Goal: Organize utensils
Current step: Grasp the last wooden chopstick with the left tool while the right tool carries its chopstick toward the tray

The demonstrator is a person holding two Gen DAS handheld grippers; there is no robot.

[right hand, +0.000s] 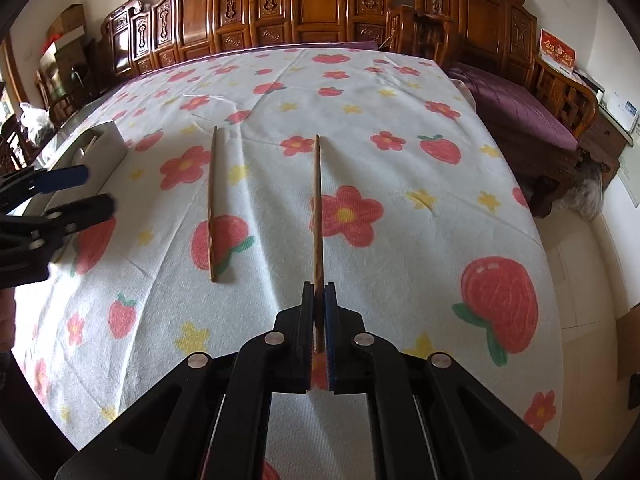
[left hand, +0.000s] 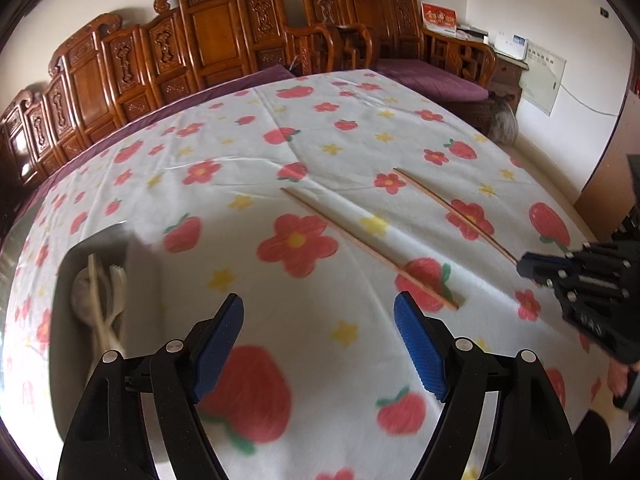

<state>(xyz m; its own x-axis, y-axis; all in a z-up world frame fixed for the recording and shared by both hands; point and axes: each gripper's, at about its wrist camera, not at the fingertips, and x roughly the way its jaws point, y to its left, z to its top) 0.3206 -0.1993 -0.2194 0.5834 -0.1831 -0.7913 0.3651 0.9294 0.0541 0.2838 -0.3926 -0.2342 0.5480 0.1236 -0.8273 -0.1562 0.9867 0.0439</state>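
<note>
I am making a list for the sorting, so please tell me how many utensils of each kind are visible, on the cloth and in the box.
Chopsticks: 2, one lying free on the cloth, one clamped in the right gripper.
Pale utensils in the grey box: at least 2; a fork and a spoon-like piece, blurred.
Total: at least 4.

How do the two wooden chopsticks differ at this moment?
The right chopstick has its near end clamped between the pads of the right hand-held gripper; the left chopstick is held by nothing. The left chopstick lies flat on the flowered tablecloth, closer to the white utensil box; the right one is farther from it. Both are thin, brown, about the same length, and point the same way.
</note>
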